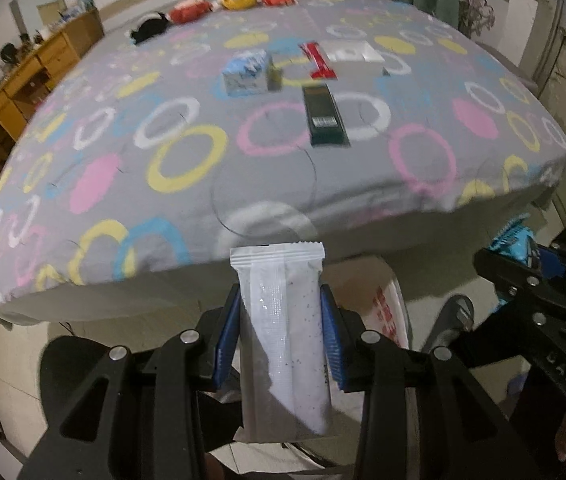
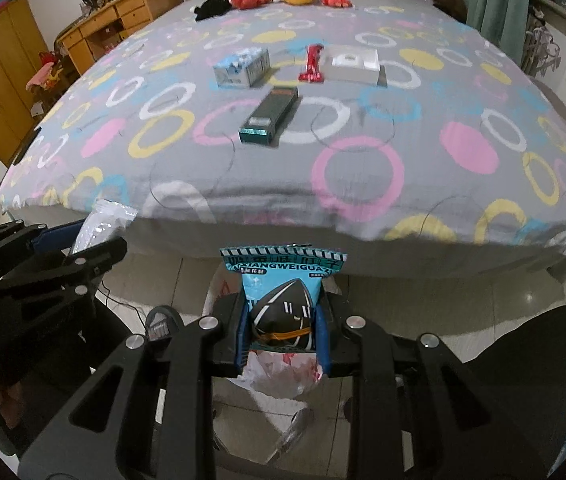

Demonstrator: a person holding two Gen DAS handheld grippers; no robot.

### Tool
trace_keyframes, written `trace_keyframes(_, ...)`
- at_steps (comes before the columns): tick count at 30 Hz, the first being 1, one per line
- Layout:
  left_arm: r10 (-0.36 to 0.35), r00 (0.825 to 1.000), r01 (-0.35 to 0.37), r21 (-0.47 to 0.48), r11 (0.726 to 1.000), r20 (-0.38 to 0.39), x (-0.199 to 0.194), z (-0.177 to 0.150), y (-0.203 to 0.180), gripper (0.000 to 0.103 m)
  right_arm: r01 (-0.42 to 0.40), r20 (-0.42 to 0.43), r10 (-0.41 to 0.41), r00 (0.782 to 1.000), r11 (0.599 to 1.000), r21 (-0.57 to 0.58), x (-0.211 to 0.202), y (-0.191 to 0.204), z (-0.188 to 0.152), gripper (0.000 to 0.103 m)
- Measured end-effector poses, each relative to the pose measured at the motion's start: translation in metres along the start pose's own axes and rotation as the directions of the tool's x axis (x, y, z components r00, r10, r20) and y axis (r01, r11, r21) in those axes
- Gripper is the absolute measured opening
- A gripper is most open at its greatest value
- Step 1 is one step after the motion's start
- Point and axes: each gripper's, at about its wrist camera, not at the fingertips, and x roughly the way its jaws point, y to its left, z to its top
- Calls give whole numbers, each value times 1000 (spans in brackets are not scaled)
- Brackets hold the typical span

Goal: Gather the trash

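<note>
Left wrist view has the left gripper [image 1: 281,336] clamped on a white sachet [image 1: 283,320], with the plastic bag [image 1: 383,304] on the floor peeking out at about 2 o'clock of it. Right gripper [image 2: 283,328] is pinched tight on a blue snack packet [image 2: 283,296], bag [image 2: 279,372] at 6 o'clock under it. I'd get both wrappers over the bag's mouth before letting go. Dark box [image 2: 269,118] at 12 o'clock waits on the bed [image 2: 363,208].

tongs [image 1: 281,336] | black linkage arms | silver screws | blue pads [image 1: 330,336]
</note>
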Motion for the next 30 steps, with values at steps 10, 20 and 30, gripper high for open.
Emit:
trace_keyframes(10,-22,995,25,27,999,-96,45,-7,-13,37,-4,-73,4,997,1000,2,40,-8,-12,25)
trace_keyframes(20,-36,979,45,38,998,-200,95,-16,-20,37,12,-131,-14,991,1000,-15,79,-14,-23,25)
trace_keyframes(30,-55,951,70,39,997,-306,137,-30,-25,37,14,-173,-17,985,1000,-22,110,-17,-30,25)
